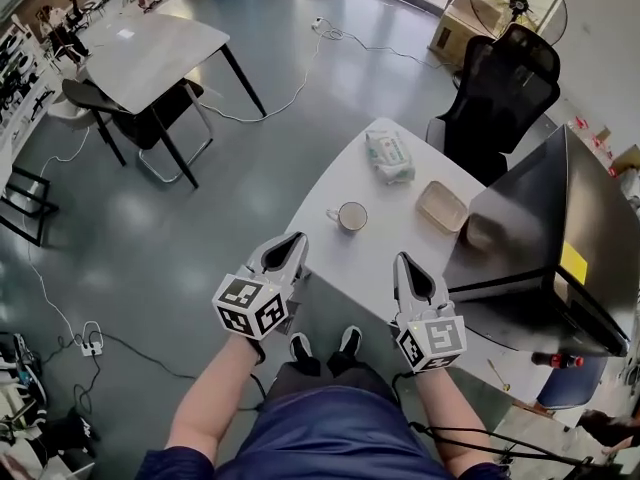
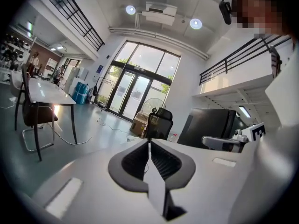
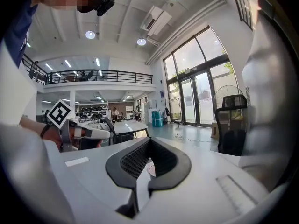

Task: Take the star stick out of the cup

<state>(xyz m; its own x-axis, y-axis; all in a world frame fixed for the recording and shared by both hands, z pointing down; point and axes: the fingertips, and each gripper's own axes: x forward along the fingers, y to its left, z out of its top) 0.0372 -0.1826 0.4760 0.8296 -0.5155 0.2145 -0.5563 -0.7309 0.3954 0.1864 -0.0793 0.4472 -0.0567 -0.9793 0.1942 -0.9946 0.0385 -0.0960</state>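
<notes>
Both forearms bare, elbows bent, reaching forward and slightly inward from the body. Each hand grips a tool at the table's (image 1: 345,173) near edge.

Left gripper (image 1: 298,237) points toward 1 o'clock, marker cube facing up. Its own view shows the jaws pressed together at the tips (image 2: 149,142), nothing between them.

Right gripper (image 1: 402,258) points toward 11 o'clock, cube likewise up. Jaws closed tip to tip (image 3: 149,139), empty.

Cup (image 1: 350,216) stands upright on the table at 12 o'clock from the grippers, between their lines of aim and apart from both, handle toward 9 o'clock. Its mouth shows a pale beige inside. Star stick cannot be made out from here.

Beyond the cup: wipes pack (image 1: 390,157) at 1 o'clock, print too small to read. Beige tray (image 1: 441,206) at 2 o'clock, near a black box (image 1: 545,233) with a yellow label, unreadable. Cubes carry black-and-white square patterns, no letters.
</notes>
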